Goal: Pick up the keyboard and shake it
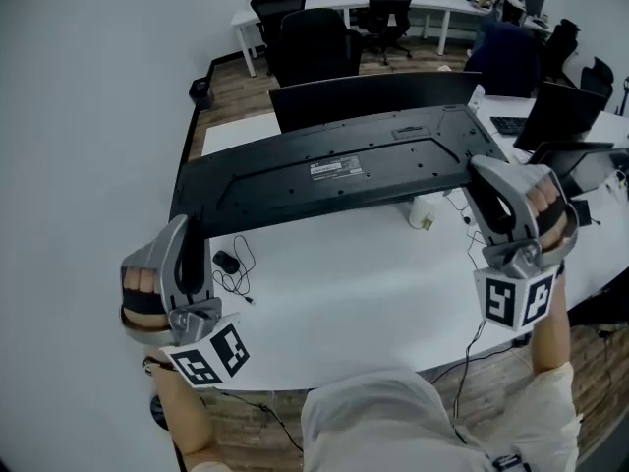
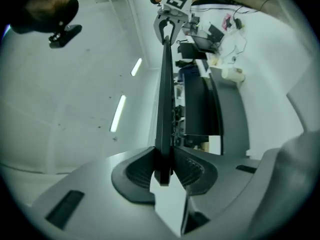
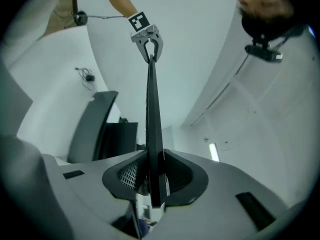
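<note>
In the head view, one black keyboard (image 1: 334, 170) is hanging in the air above the white worktop (image 1: 373, 293), with its underside facing up toward the camera. Two hand-held grippers are carrying it. The left hand-held gripper (image 1: 193, 232) is clamping the keyboard's left end, and the right hand-held gripper (image 1: 488, 180) is clamping its right end. One white sticker (image 1: 336, 168) is showing on the underside, but its print is too small to read. The underside is also showing one long raised panel and several screw holes. One dark monitor (image 1: 373, 91) is standing behind the keyboard. One small white container (image 1: 423, 212) and one coiled black cable (image 1: 231, 264) are lying on the worktop below it.

In the left gripper view, the keyboard (image 2: 164, 109) is appearing edge-on as one thin dark blade. The two jaws are pressing on its near end from both sides. At the far end, the right hand-held gripper (image 2: 167, 31) is biting the other edge. Three ceiling light strips (image 2: 118, 113) are glowing on the left.

In the right gripper view, the keyboard (image 3: 153, 124) is again running edge-on away from the camera, and this gripper's two jaws are squeezing its near end. The left hand-held gripper (image 3: 149, 48) is gripping the far end. One ceiling light strip (image 3: 214, 151) is showing on the right. No brand name is legible in any view.
</note>
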